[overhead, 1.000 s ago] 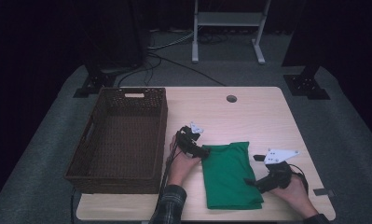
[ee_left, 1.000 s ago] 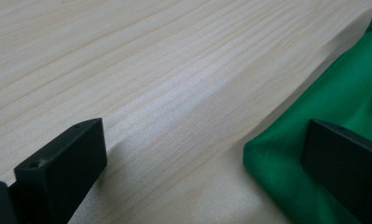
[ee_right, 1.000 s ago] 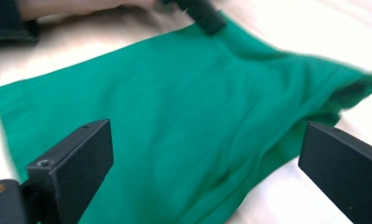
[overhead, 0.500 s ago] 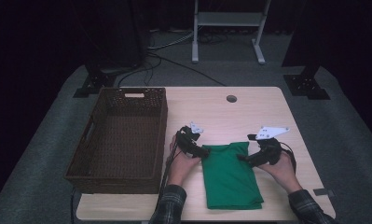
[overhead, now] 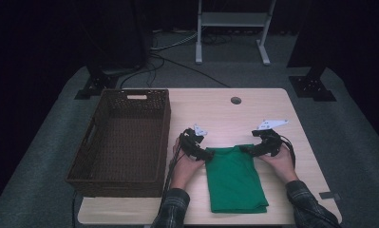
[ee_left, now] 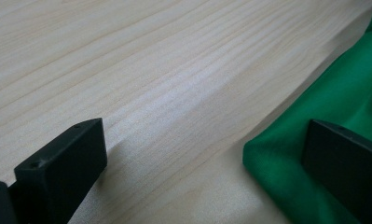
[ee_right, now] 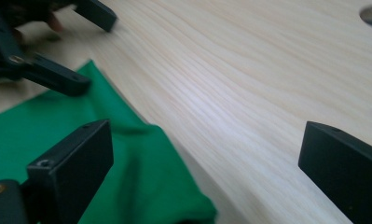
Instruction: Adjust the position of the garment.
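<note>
Since the earlier frames, the right gripper has been carried from the near right edge of the green cloth up to its far right corner, while the left gripper is kept at the far left corner. Both are now set at the cloth's far edge, one at each corner, as seen in the high view. The cloth is laid folded on the wooden table, just right of the wicker basket, its length running toward the person. In the left gripper view, the jaws are held wide apart: one is over bare wood, the other is over the cloth's corner, and nothing is pinched between them. In the right gripper view, the jaws are likewise spread, one above the cloth and one above bare table; the left gripper is seen farther off, also spread. A round grommet hole is noted in the table beyond.
</note>
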The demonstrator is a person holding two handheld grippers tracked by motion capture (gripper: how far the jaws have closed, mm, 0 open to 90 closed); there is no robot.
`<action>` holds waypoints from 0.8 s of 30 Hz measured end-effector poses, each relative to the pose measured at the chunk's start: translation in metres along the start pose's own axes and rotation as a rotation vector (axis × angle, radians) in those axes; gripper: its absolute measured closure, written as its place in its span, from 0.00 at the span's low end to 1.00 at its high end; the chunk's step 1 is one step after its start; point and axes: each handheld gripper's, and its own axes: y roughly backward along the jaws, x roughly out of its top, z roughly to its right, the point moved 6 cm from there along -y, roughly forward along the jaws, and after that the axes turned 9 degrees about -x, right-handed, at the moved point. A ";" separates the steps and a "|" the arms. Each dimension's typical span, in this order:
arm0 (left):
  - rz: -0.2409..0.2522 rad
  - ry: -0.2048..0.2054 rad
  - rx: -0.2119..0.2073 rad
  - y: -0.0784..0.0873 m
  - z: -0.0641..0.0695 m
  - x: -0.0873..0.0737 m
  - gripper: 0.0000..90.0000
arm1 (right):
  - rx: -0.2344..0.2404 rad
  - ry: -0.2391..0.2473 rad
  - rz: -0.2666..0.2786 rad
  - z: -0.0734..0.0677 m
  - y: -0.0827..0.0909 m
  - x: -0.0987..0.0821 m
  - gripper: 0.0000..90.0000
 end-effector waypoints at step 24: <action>0.003 0.015 0.013 -0.003 -0.009 0.005 0.00 | -0.057 0.004 -0.077 0.017 -0.021 -0.024 0.03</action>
